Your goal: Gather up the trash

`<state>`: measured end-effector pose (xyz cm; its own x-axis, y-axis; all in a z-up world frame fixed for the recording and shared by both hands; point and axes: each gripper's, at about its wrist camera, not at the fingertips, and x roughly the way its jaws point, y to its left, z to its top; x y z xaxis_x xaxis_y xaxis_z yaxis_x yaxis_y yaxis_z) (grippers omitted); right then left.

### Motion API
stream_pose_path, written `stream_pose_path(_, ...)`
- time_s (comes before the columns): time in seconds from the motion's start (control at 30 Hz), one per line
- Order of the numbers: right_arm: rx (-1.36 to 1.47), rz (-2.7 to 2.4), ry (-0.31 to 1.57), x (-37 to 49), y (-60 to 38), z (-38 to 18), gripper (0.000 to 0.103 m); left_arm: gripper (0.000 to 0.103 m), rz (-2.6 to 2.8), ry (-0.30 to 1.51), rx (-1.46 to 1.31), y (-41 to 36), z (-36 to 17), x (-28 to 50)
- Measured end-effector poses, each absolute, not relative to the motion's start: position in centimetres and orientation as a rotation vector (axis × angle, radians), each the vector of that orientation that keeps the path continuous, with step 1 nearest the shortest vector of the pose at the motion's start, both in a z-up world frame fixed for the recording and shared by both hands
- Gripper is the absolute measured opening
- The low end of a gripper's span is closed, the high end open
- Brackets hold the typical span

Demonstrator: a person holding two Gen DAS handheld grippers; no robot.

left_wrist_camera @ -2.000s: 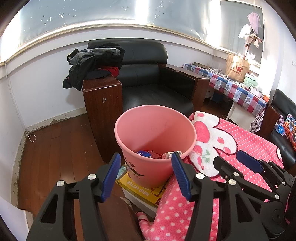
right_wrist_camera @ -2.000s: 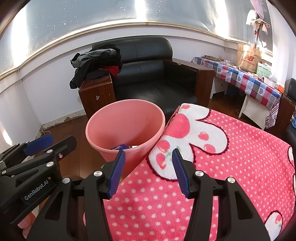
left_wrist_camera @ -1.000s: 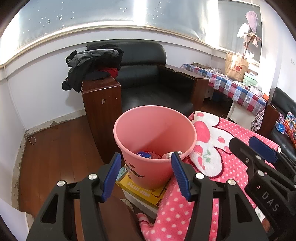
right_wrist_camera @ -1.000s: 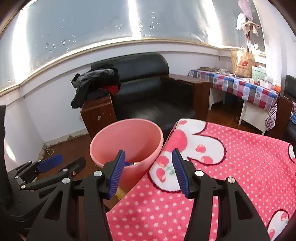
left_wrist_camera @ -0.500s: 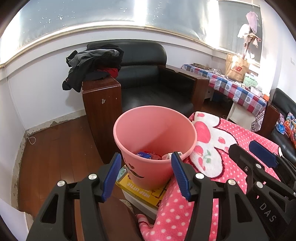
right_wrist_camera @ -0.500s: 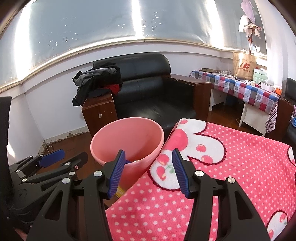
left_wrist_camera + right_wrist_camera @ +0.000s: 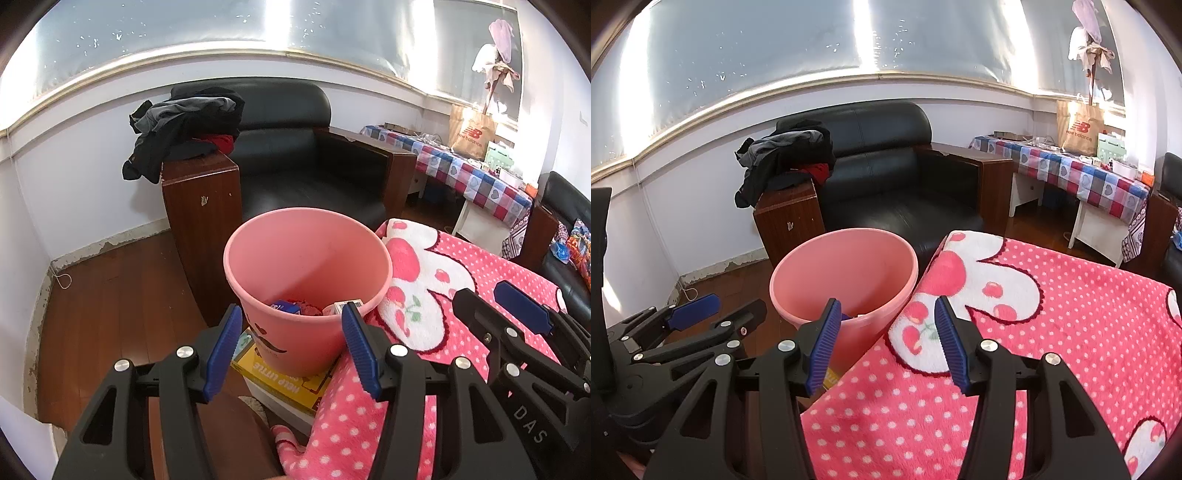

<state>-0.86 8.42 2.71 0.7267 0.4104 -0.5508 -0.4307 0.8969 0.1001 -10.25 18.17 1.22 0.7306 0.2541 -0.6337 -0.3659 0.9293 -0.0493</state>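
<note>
Pink bin stands upright on a yellow box, just beside the edge of the table with the pink polka-dot blanket. A few pieces of trash lie at its bottom, blue and white wrappers, details too small to tell. Left claw is open, nothing between its blue pads, aimed at the bin's near wall. Right claw is also open and empty, over the blanket edge next to the bin. Behind the bin: black armchair with dark clothes piled on its wooden armrest.
</note>
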Motion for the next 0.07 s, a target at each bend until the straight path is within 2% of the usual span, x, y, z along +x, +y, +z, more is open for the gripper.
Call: stream_pose_path(0.07,-0.033,0.464,0.602,-0.79,8.27,2.64,0.053,0.056,0.344,0.67,-0.176,18.11,1.2,-10.19)
